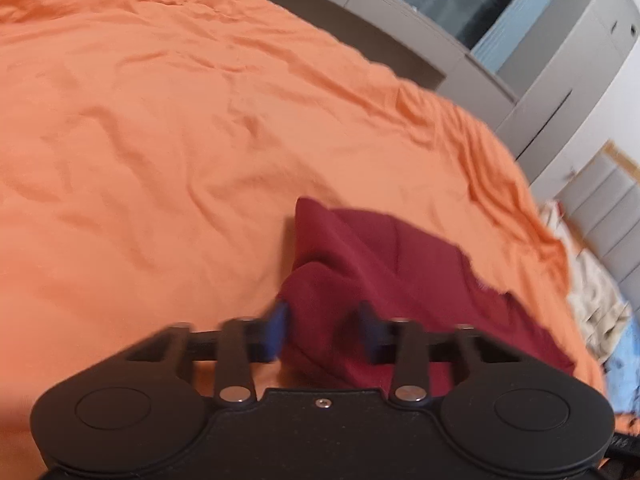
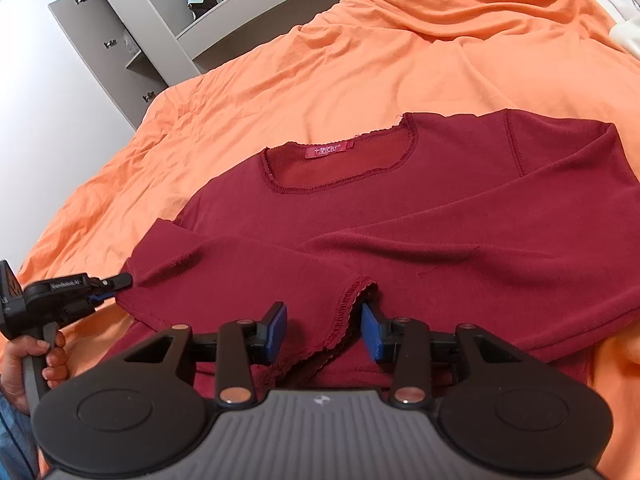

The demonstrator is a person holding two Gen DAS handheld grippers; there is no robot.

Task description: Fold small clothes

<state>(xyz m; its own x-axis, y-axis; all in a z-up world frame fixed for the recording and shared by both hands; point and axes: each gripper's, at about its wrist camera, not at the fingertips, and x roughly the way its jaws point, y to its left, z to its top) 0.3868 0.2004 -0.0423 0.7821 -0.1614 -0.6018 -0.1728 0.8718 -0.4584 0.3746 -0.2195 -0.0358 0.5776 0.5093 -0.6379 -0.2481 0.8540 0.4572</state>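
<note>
A dark red long-sleeved shirt (image 2: 400,220) lies flat on the orange bed cover (image 2: 360,60), neckline and label (image 2: 327,151) facing up, both sleeves folded across the body. My right gripper (image 2: 324,332) is open just above the lace-edged cuff (image 2: 352,292), which lies between its blue pads untouched. My left gripper (image 2: 110,288) reaches in at the shirt's left edge. In the left wrist view a raised fold of the red shirt (image 1: 380,264) sits between the left gripper's (image 1: 323,330) blurred blue pads, which still stand apart.
Wrinkled orange bed cover (image 1: 160,140) stretches far beyond the shirt. Grey cabinets (image 2: 120,32) stand past the bed. A pile of beige and blue clothes (image 1: 600,308) lies off the bed's right edge. A person's hand (image 2: 24,360) holds the left gripper's handle.
</note>
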